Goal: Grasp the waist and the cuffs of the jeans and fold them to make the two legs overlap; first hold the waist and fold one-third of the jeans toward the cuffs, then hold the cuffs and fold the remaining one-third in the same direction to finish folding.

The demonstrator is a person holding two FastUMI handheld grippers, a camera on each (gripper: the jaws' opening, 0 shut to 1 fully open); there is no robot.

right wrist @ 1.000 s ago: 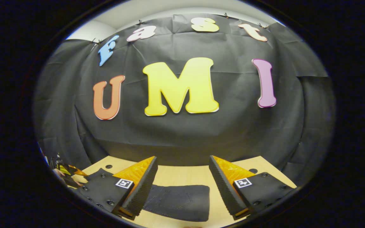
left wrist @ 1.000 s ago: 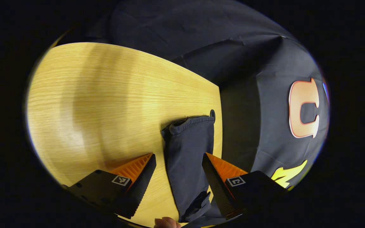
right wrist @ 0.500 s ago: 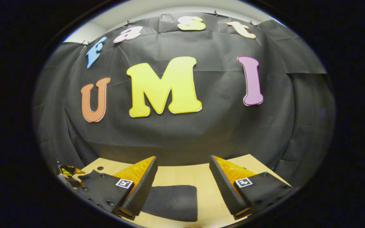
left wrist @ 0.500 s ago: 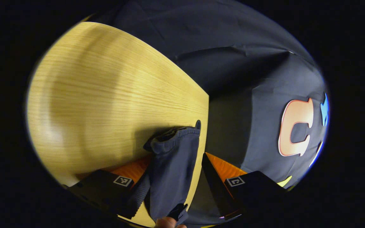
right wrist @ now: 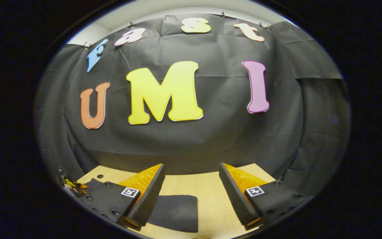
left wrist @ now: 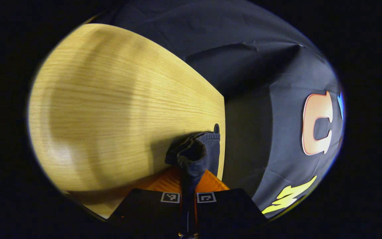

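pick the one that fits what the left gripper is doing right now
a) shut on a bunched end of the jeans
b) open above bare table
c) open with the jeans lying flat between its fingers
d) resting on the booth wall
a: in the left gripper view the left gripper has its fingers closed together on a bunched end of the jeans, near the edge of the wooden table.
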